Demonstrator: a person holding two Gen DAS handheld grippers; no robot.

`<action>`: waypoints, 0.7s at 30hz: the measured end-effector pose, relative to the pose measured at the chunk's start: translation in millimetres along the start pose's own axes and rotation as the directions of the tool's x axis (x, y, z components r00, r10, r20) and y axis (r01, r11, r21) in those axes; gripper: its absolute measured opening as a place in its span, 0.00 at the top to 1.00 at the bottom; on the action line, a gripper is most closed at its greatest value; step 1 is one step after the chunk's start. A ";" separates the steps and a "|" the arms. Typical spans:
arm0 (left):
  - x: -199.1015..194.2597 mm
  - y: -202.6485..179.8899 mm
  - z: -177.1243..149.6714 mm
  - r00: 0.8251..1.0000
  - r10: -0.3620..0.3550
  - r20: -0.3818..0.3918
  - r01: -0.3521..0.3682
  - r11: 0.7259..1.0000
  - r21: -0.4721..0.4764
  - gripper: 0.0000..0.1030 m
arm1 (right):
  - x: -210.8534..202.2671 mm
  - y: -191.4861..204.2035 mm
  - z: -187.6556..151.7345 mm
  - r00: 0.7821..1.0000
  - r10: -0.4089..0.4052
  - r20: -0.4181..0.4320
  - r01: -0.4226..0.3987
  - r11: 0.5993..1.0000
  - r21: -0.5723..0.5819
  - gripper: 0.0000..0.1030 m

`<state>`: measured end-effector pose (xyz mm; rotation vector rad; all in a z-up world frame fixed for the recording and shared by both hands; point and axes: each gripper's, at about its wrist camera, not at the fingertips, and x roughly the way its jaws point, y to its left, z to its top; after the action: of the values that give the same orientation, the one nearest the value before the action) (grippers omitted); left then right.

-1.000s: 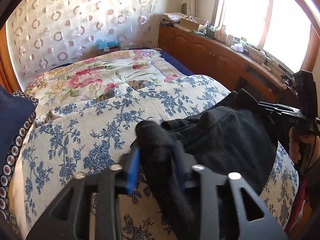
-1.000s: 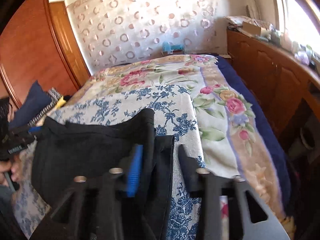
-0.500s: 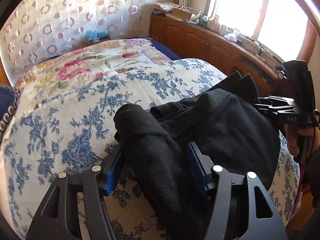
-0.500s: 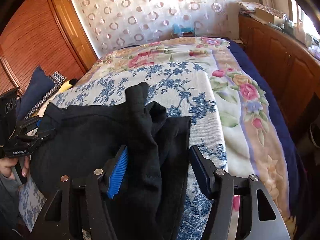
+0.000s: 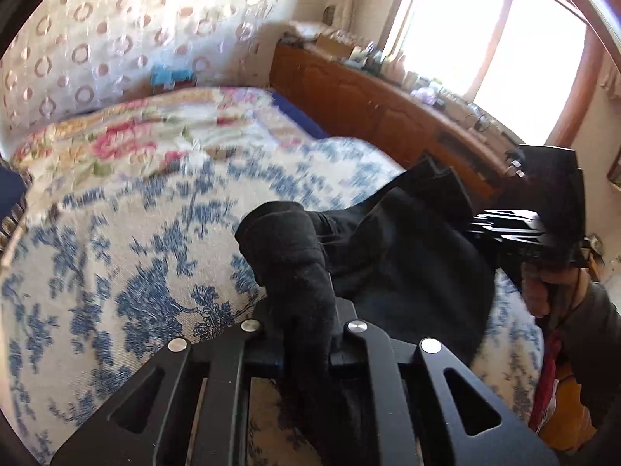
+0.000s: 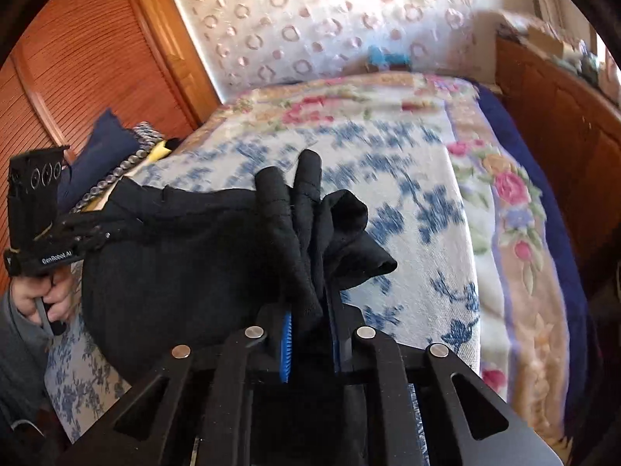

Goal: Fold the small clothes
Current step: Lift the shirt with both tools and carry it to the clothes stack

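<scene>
A black garment (image 5: 407, 264) hangs stretched between my two grippers above the bed. My left gripper (image 5: 306, 341) is shut on one bunched end of it; the cloth covers the pads. My right gripper (image 6: 310, 334) is shut on the other end, where folds of the black garment (image 6: 186, 256) stick up between the blue pads (image 6: 286, 345). The right gripper also shows at the right of the left wrist view (image 5: 516, 229). The left gripper shows at the left of the right wrist view (image 6: 77, 233).
The bed (image 5: 116, 240) has a blue floral cover and a pink floral blanket (image 6: 516, 202) at its far end. A wooden cabinet (image 5: 372, 105) with clutter runs under the window. A wooden wardrobe (image 6: 77, 58) and dark blue pillows (image 6: 101, 151) are on the other side.
Both grippers have closed on the ends of the black garment and lifted it off the bed. Half a second ago their jaws were wide apart around the cloth.
</scene>
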<state>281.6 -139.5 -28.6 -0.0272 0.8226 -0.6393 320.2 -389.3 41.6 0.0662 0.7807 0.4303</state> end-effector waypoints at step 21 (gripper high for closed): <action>-283.4 101.3 -15.4 0.849 0.330 0.412 -0.273 0.943 -0.191 0.87 | 20.6 237.6 172.3 0.934 0.277 0.228 -0.162 0.893 -0.419 0.92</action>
<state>180.5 99.2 125.0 -0.1492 0.4110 -0.2611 369.4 -147.4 201.7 -0.1608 0.3916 0.7735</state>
